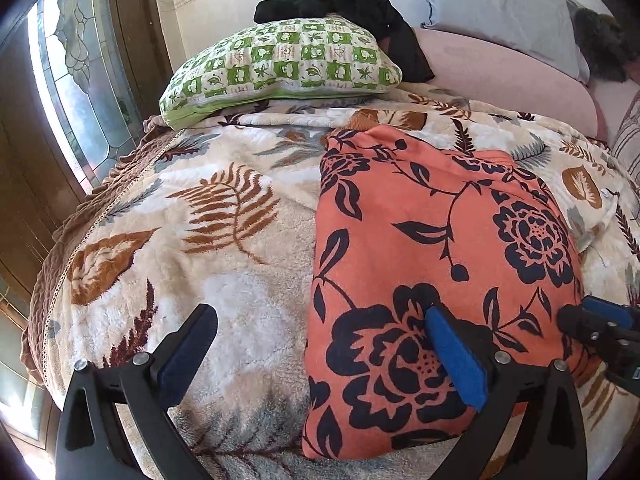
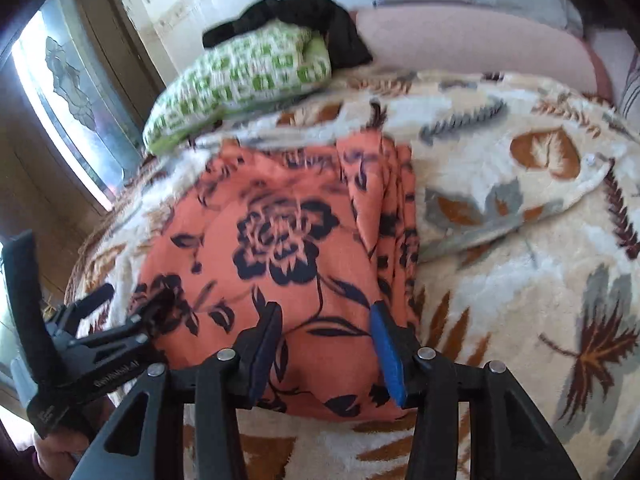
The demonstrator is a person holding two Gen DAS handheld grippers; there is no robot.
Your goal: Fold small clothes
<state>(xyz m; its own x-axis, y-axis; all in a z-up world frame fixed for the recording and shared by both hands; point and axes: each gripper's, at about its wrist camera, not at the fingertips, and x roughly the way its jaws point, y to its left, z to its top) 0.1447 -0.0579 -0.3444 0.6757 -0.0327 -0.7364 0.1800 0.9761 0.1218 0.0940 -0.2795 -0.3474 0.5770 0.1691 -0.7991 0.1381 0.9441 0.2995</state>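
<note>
The orange floral garment [image 1: 440, 248] lies folded into a tall rectangle on the leaf-patterned fleece blanket [image 1: 224, 240], its long axis running from the near edge of the bed away toward the pillows, so both tools look along its length rather than across it. In the right wrist view its right-hand side shows several stacked layers [image 2: 396, 216], which suggests the lengthwise folds are already made and what is left, by my reading, is a fold that brings the near end over the far end. The right gripper [image 2: 326, 344] sits squarely over the near end: its fingers stand apart with orange cloth showing between them, not pinching anything that I can see, the blue pad [image 2: 386, 352] close to the garment's layered right edge. The left gripper [image 1: 320, 344] is spread much wider and straddles the garment's left border, its right finger [image 1: 452, 352] over the printed cloth and its left finger [image 1: 192, 344] over bare blanket; it holds nothing. So the garment lies ahead of and partly beneath both tools, and the right one is the better centred on it, while the left one would need to shift inward to take its own near corner. Beyond the far end lie a green-and-white checked pillow [image 1: 280, 64] with a black garment [image 1: 352, 8] draped on it, both well apart from the work
</note>
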